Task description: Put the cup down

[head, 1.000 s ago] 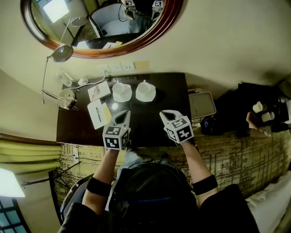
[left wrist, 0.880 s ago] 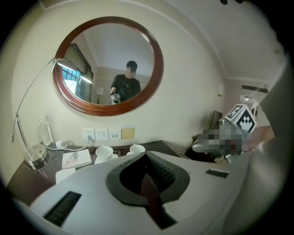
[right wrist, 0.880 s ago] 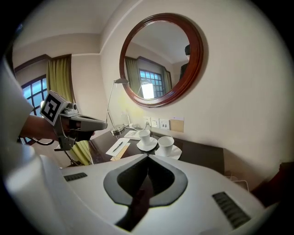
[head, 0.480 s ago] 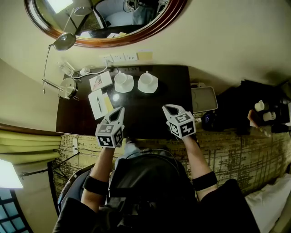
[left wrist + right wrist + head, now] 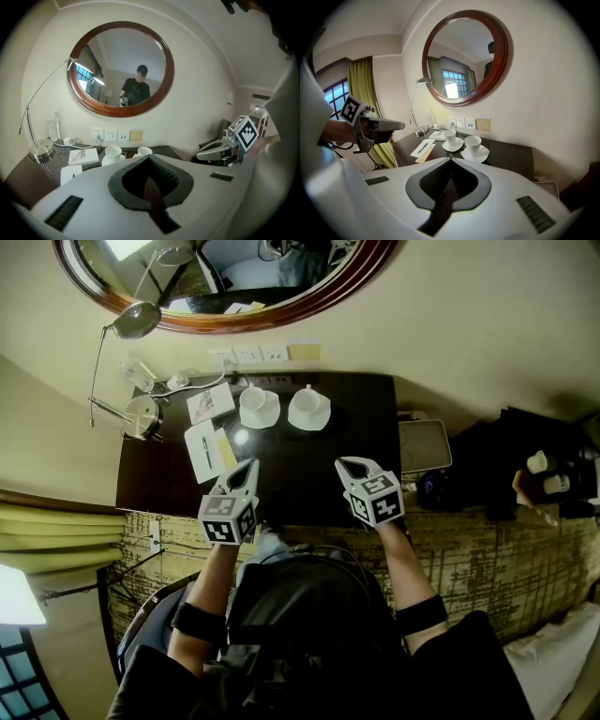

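Head view – two white cups, the left cup (image 5: 255, 399) and the right cup (image 5: 307, 399), stand on saucers (image 5: 322, 421) at the upper centre of the frame, on the dark desk (image 5: 364, 442). Below them, well apart from both, the left gripper (image 5: 249, 465) and right gripper (image 5: 345, 464) hover – each with jaws pressed together on nothing.

top (image 5: 309, 643): dark, short-sleeved
wristbands (image 5: 197, 622): black, one on each forearm
left gripper (image 5: 246, 469): pale grey shell, black-and-white marker cube (image 5: 226, 518)
right gripper (image 5: 350, 465): same build
fingers (image 5: 161, 176): dark, ribbed
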A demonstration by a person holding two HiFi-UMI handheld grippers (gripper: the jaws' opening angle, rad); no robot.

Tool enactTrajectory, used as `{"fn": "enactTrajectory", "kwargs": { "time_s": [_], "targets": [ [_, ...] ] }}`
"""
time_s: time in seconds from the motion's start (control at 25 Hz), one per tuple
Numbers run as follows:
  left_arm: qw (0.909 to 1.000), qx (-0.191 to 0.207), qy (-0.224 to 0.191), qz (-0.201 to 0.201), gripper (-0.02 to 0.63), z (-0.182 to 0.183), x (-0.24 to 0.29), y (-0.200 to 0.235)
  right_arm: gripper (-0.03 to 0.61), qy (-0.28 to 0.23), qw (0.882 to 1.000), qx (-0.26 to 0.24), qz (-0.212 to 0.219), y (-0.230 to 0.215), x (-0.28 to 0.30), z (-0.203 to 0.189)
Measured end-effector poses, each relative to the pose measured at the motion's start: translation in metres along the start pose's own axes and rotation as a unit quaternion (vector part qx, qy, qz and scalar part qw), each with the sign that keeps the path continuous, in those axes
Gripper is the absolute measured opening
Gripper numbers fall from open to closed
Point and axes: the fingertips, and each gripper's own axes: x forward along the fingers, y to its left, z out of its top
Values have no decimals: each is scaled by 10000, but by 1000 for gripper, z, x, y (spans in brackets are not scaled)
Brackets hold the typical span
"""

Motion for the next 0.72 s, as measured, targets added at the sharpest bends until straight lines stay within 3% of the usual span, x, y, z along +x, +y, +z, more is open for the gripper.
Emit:
{"fn": "enactTrajectory", "kwargs": {
  "time_s": [0.4,0.64,0.72],
  "targets": [
    [9998,-207,27,-7,4,-6,-1,14,2,194,9997,-6,147,12,23,-6],
    [9998,-188,70,40,4,-9,-7,31,34,156,9999,-51,32,24,52,-4],
    [9998,-162,130,13,4,-11,-8,37,99,139,9998,-103,41,28,67,-3]
  ]
}}
